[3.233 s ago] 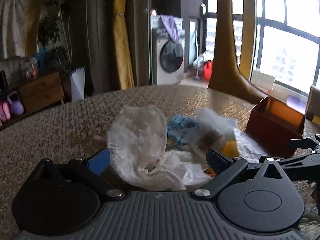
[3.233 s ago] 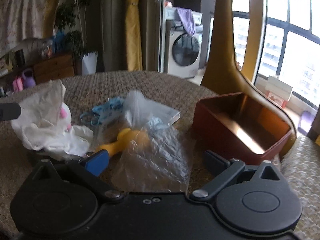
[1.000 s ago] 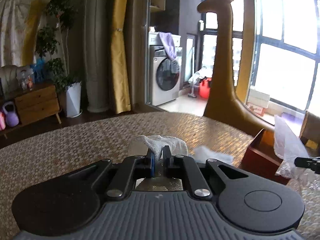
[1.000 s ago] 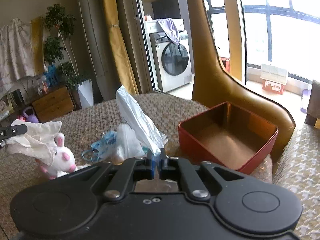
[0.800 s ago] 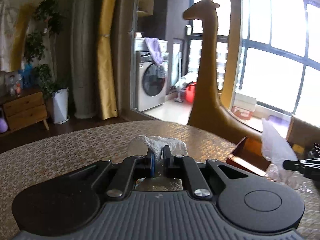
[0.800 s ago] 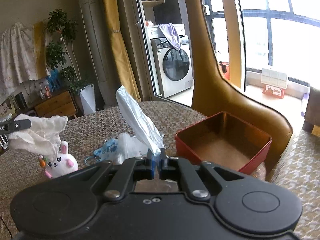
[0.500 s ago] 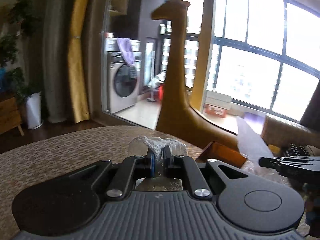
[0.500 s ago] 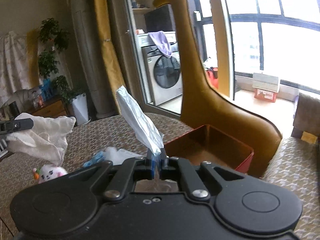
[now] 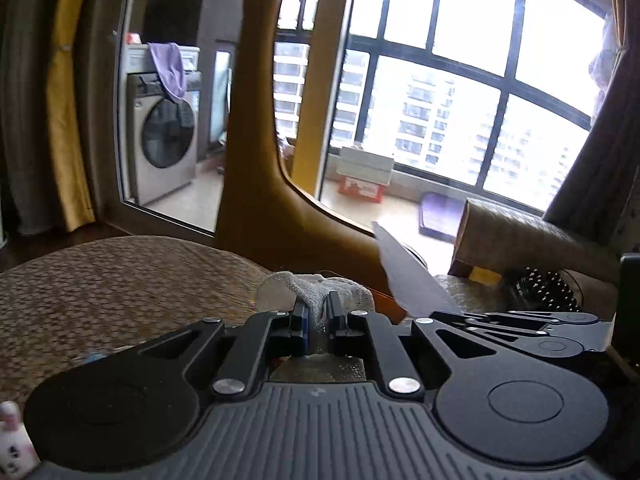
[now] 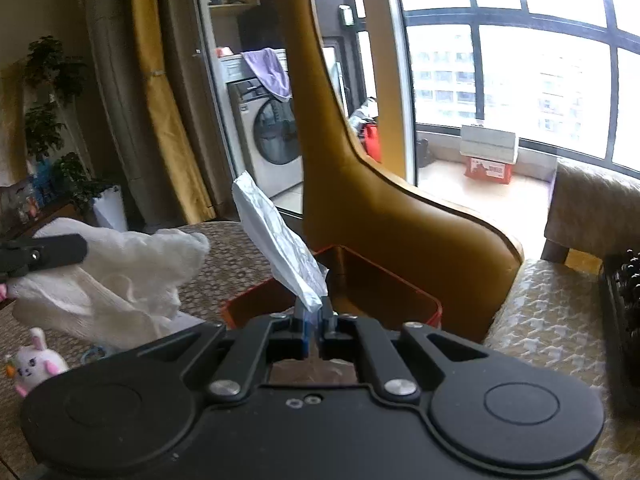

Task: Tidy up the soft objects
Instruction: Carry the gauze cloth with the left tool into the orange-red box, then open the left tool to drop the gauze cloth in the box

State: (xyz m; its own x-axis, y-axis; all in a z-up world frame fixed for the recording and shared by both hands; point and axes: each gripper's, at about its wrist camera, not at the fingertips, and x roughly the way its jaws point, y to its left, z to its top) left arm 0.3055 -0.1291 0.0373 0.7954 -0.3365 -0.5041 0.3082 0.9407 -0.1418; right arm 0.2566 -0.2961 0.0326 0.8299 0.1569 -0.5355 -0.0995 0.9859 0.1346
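Note:
My left gripper (image 9: 316, 312) is shut on a white cloth (image 9: 320, 286), held in the air above the table. In the right wrist view the cloth (image 10: 120, 276) hangs from the left gripper's fingers (image 10: 48, 254) at the left. My right gripper (image 10: 314, 320) is shut on a clear plastic bag (image 10: 276, 244) that sticks up from the jaws, just in front of the red box (image 10: 400, 292). In the left wrist view the bag (image 9: 408, 276) and the right gripper (image 9: 440, 314) are close on the right. A white bunny plush (image 10: 34, 360) lies on the table at lower left.
A tall yellow giraffe figure (image 10: 360, 184) stands right behind the red box. The woven table top (image 9: 100, 280) spreads left. A blue item (image 10: 94, 354) lies by the bunny. A padded stool (image 10: 592, 208) and a black beaded object (image 9: 544, 292) are at the right.
Both grippers closed on their items and lifted them off the table. They have since swung right toward the red box and now sit close together.

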